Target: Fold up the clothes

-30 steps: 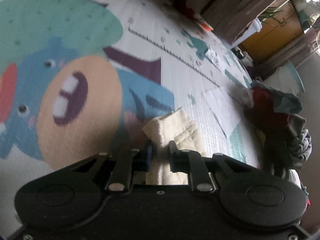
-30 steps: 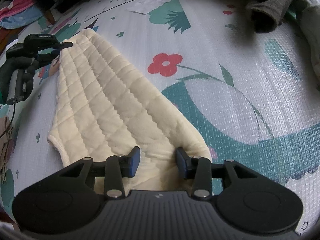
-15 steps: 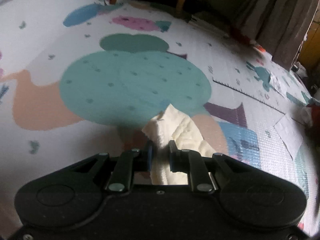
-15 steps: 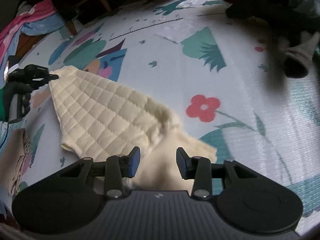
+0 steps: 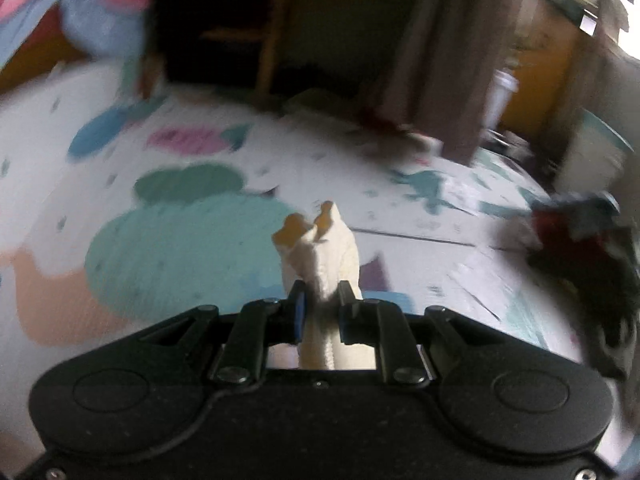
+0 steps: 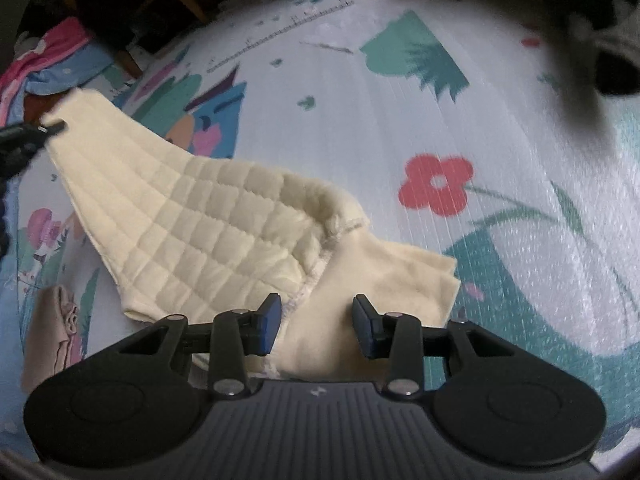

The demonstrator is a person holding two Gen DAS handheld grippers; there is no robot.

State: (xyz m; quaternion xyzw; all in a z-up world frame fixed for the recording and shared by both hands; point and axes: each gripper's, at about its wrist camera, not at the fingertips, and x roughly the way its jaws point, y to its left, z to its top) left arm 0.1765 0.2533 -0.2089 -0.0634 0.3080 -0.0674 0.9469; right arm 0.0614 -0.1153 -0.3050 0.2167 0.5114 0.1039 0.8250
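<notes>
A cream quilted garment (image 6: 208,216) lies on the patterned play mat, one end lifted at the far left. My left gripper (image 5: 320,308) is shut on that lifted corner of the garment (image 5: 320,252) and holds it above the mat; it also shows at the left edge of the right wrist view (image 6: 44,130). My right gripper (image 6: 316,320) is open, its fingers hovering over the near folded part of the garment, gripping nothing.
A pile of dark and red clothes (image 5: 592,248) lies at the right on the mat; dark clothes (image 6: 600,40) also show at the top right. A beige folded item (image 6: 52,340) sits at the left. Pink and blue fabric (image 6: 52,64) and chair legs stand beyond the mat.
My left gripper has lifted and swung the garment corner upward. The garment has folded partly over itself. My right gripper stays open over the near end.
</notes>
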